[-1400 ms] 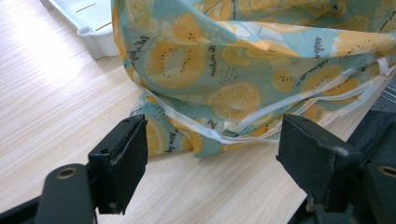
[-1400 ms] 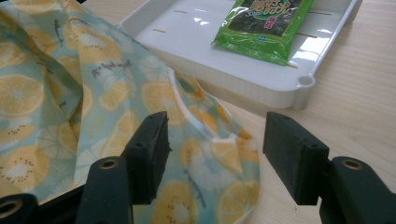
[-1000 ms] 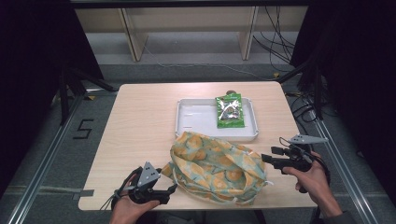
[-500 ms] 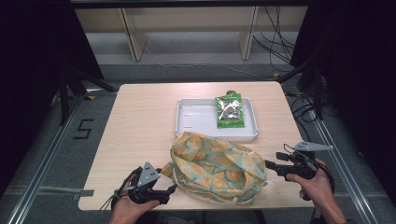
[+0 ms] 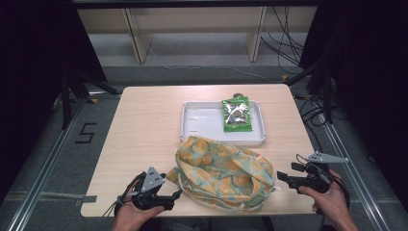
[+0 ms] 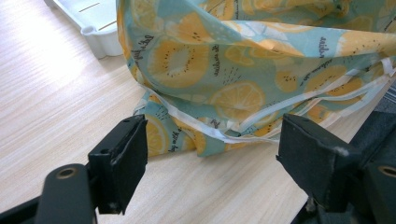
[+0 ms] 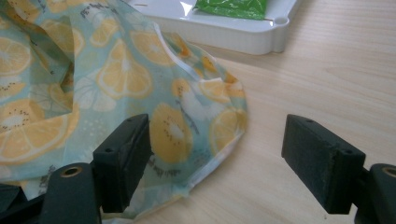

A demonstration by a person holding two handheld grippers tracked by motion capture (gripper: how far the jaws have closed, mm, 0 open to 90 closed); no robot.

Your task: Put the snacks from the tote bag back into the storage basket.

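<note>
1. We hold the left gripper (image 5: 174,196) at the near left edge of the cloth bag (image 5: 223,174), its jaws spread wide and empty; the bag's white-trimmed hem (image 6: 224,135) lies just ahead, between them.
2. We hold the right gripper (image 5: 281,177) at the bag's right edge, jaws likewise spread; the cloth reaches its left jaw, touching or not we cannot tell.
3. Progress, as we judge it: nothing is gripped yet; the bag lies crumpled and flat on the table (image 5: 144,125), so grasping and opening remain.
4. Beyond both grippers, past the bag, a white tray (image 5: 204,126) holds a green packet (image 5: 236,115), apparently not yet bagged.
5. Nothing blocks either gripper; the bag's far fold rests against the tray rim.
</note>
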